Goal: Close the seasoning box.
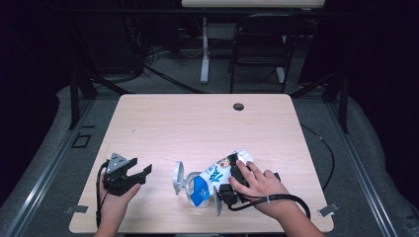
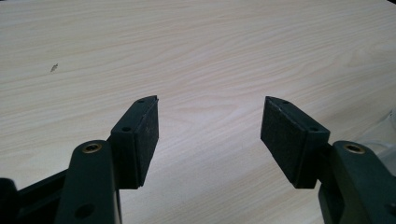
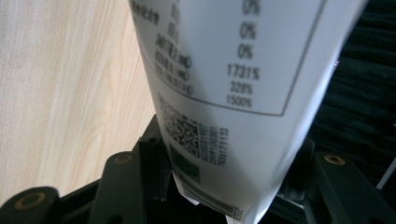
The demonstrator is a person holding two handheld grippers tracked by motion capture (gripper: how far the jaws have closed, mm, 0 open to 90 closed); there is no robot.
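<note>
A white and blue printed pouch (image 1: 213,177) lies tilted near the table's front edge, right of centre. My right gripper (image 1: 228,181) is shut on it, with a hand wrapped over the gripper. In the right gripper view the pouch (image 3: 233,70) shows a nutrition table and a QR code, and it is wedged between the two fingers (image 3: 152,161). A clear, rounded cup-like object (image 1: 180,178) rests against the pouch's left end. My left gripper (image 1: 141,166) sits on the table at the left, open, with bare wood between its pads (image 2: 144,135).
The light wooden table (image 1: 197,123) has a round cable hole (image 1: 238,106) at its far edge. A cable (image 1: 276,200) trails from the right gripper across the front right. Beyond the table stand a dark chair (image 1: 259,44) and a white table leg (image 1: 204,49).
</note>
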